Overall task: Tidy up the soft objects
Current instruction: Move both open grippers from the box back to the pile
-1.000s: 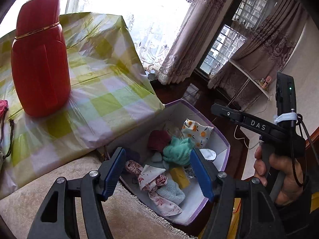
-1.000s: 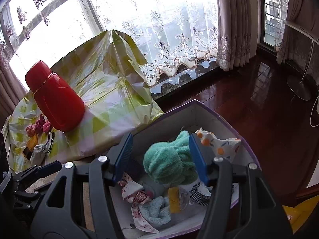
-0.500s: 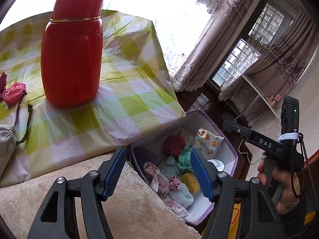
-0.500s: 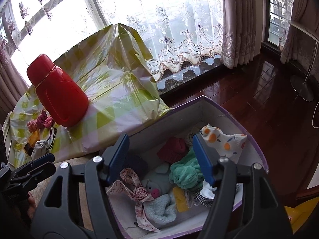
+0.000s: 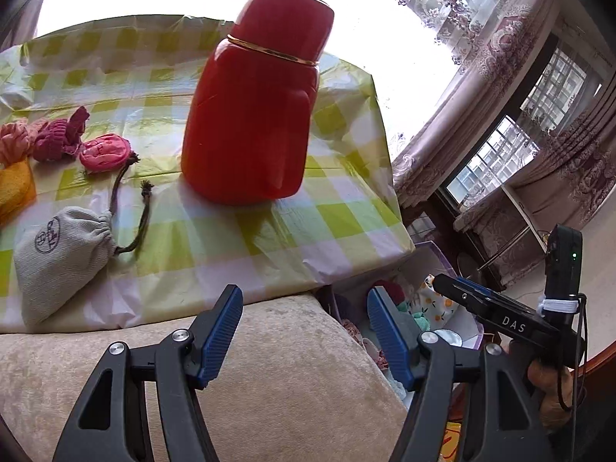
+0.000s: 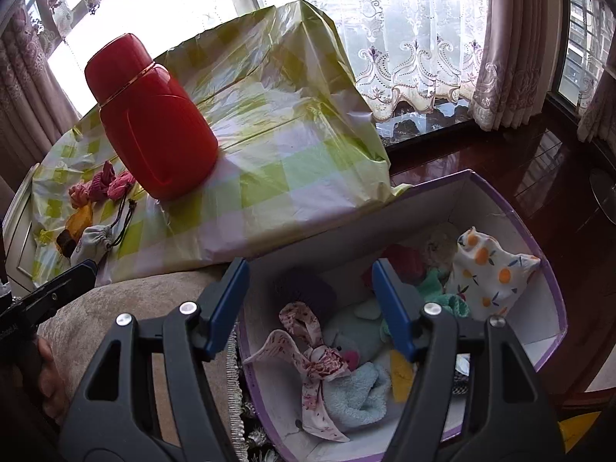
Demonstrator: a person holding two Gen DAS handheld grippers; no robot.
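My left gripper (image 5: 303, 299) hangs open and empty over a beige cushion, facing the checked table. On that table lie a grey drawstring pouch (image 5: 61, 254), a pink pouch (image 5: 104, 152), a magenta knitted piece (image 5: 57, 138) and an orange item (image 5: 15, 184). My right gripper (image 6: 310, 269) is open with nothing between its fingers, above the near left edge of the purple-rimmed box (image 6: 423, 215). Inside the box are a teal towel (image 6: 442, 296), an orange-print cloth (image 6: 489, 269), a floral bow (image 6: 308, 350), a light blue towel (image 6: 354, 389) and a yellow sponge (image 6: 400, 377).
A tall red flask (image 5: 254, 115) stands on the checked tablecloth (image 5: 215, 238) near its right end. The beige cushion (image 5: 288, 365) fills the foreground between table and box. Dark wooden floor (image 6: 481, 150), curtains and windows lie beyond.
The right gripper let go of the teal towel, which now lies in the box, and drew back. The left gripper swung left from the box towards the table.
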